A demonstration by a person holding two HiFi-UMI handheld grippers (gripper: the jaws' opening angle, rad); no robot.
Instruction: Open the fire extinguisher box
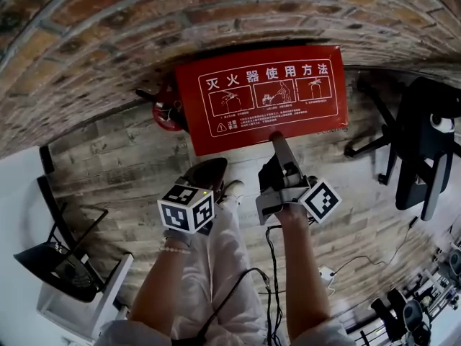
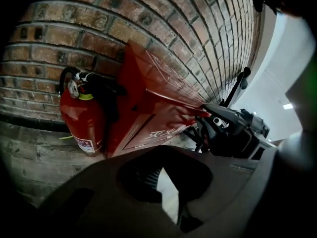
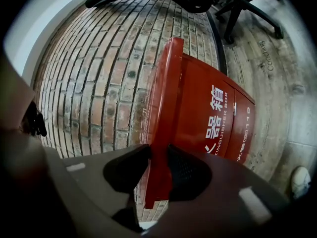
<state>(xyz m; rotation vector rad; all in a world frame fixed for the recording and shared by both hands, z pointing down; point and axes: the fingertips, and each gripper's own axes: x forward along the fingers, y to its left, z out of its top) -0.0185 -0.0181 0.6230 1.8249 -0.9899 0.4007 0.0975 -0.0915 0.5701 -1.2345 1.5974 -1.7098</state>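
A red fire extinguisher box [image 1: 263, 96] stands on the floor against the brick wall, its lid printed with white instruction pictures. A red extinguisher [image 1: 167, 110] stands beside it, also seen in the left gripper view as the extinguisher [image 2: 81, 115] next to the box [image 2: 148, 98]. My right gripper [image 1: 274, 135] reaches the lid's front edge. In the right gripper view the lid's thin edge [image 3: 166, 98] sits between the jaws of the right gripper [image 3: 157, 165], both pads pressed on it. My left gripper [image 1: 205, 220] hangs lower and nearer me, over a shoe; its tips [image 2: 163, 150] meet with nothing between.
A black office chair [image 1: 425, 143] stands right of the box. A black chair [image 1: 65, 258] and a white unit [image 1: 86, 301] stand at the left. Cables [image 1: 270, 280] trail from the grippers past the person's legs. The brick wall [image 1: 108, 34] backs the box.
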